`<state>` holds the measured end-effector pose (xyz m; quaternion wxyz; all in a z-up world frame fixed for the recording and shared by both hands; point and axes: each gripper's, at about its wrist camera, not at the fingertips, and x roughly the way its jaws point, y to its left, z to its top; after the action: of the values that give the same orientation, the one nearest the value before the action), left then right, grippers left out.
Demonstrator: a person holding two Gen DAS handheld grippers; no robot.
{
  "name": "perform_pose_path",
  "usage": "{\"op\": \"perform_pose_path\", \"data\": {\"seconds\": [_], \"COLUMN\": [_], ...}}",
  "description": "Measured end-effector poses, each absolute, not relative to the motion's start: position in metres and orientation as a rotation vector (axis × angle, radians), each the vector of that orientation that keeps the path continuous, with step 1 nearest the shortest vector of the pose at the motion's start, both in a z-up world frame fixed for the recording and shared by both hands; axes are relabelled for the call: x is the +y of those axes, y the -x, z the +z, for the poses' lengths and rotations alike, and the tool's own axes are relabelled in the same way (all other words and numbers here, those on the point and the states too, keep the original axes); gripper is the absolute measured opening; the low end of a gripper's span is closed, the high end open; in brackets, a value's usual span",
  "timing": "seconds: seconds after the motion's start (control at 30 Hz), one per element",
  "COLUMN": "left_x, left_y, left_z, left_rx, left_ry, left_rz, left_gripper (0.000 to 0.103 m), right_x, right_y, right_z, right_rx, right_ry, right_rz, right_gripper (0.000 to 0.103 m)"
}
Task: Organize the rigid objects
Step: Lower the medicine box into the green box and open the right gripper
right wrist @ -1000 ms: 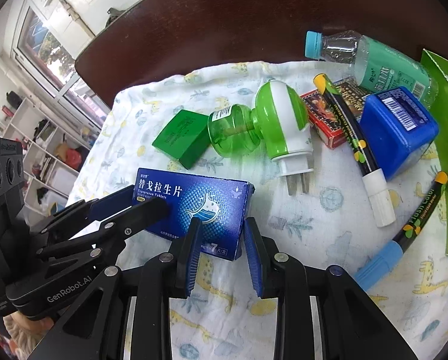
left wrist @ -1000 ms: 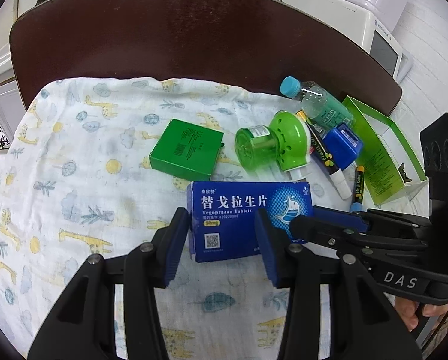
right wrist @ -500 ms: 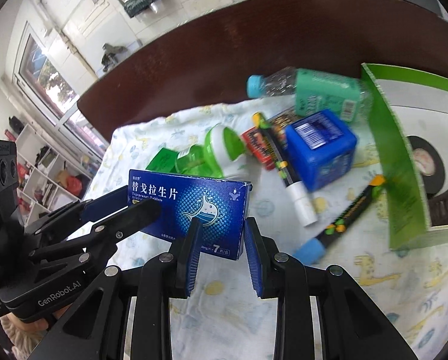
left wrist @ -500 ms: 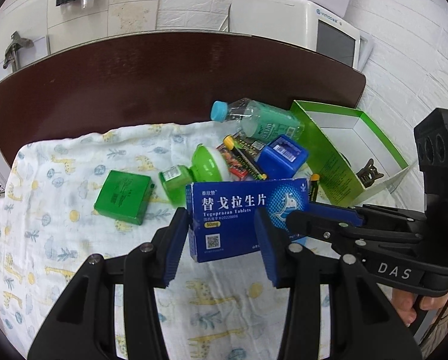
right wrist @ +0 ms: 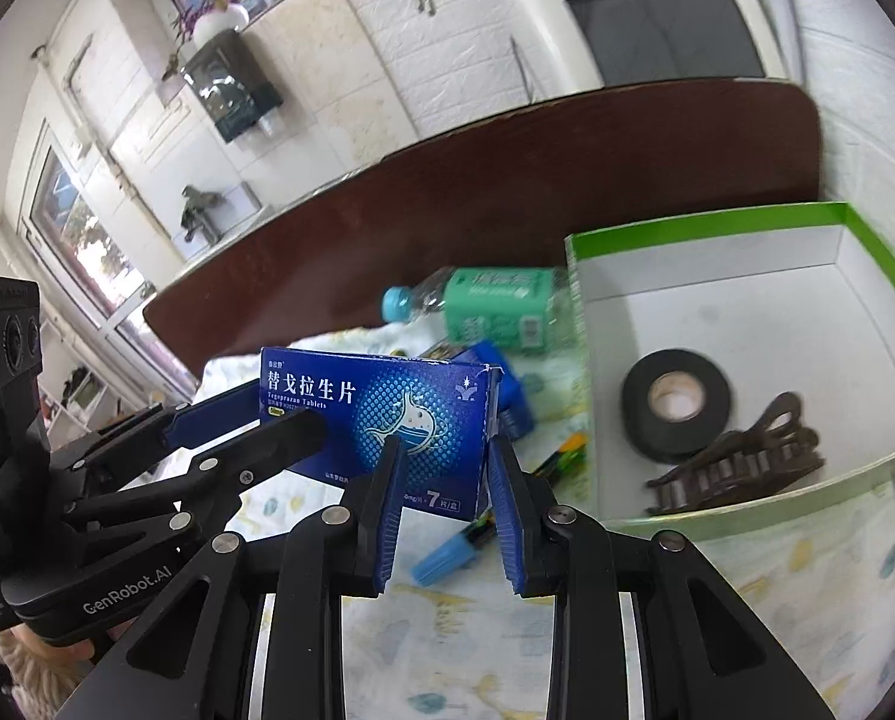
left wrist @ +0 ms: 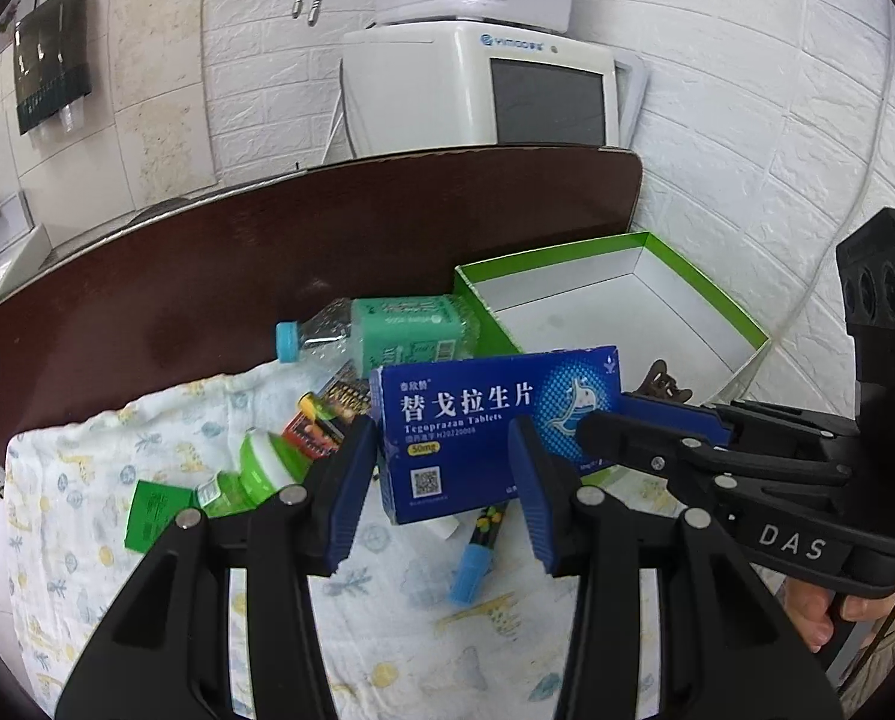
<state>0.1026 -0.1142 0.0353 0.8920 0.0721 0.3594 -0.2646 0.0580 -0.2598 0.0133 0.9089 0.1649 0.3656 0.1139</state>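
Both the left gripper (left wrist: 441,480) and right gripper (right wrist: 444,492) have their jaws closed on the blue medicine box (left wrist: 495,429), held above the table. Beyond the right jaws only, tape (right wrist: 675,405) lies in the green box (right wrist: 711,228).

My left camera looks forward along my left tongs (left wrist: 441,480), close above the counter (left wrist: 327,252), toward the wall. My right camera does likewise from the right. Both share the blue box (left wrist: 495,426), green tray (right wrist: 717,300) and bottle (right wrist: 477,300).
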Motion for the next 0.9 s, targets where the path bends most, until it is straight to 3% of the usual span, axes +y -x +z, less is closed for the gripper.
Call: {"op": "perform_pose_path", "data": {"seconds": [0.53,0.9], "left_x": [-0.238,-0.258], "left_y": [-0.135,-0.177], "left_z": [0.027,0.007], "left_rx": [0.779,0.848], "left_ry": [-0.256,-0.271], "left_rz": [-0.660,-0.638], "left_gripper": [0.043,0.043], "right_x": [-0.378,-0.409], "right_y": [-0.069,-0.109], "right_z": [0.014,-0.010], "right_rx": [0.687,0.721], "right_ry": [-0.403,-0.457], "right_rz": [0.072,0.081], "right_gripper": [0.030,0.030]}}
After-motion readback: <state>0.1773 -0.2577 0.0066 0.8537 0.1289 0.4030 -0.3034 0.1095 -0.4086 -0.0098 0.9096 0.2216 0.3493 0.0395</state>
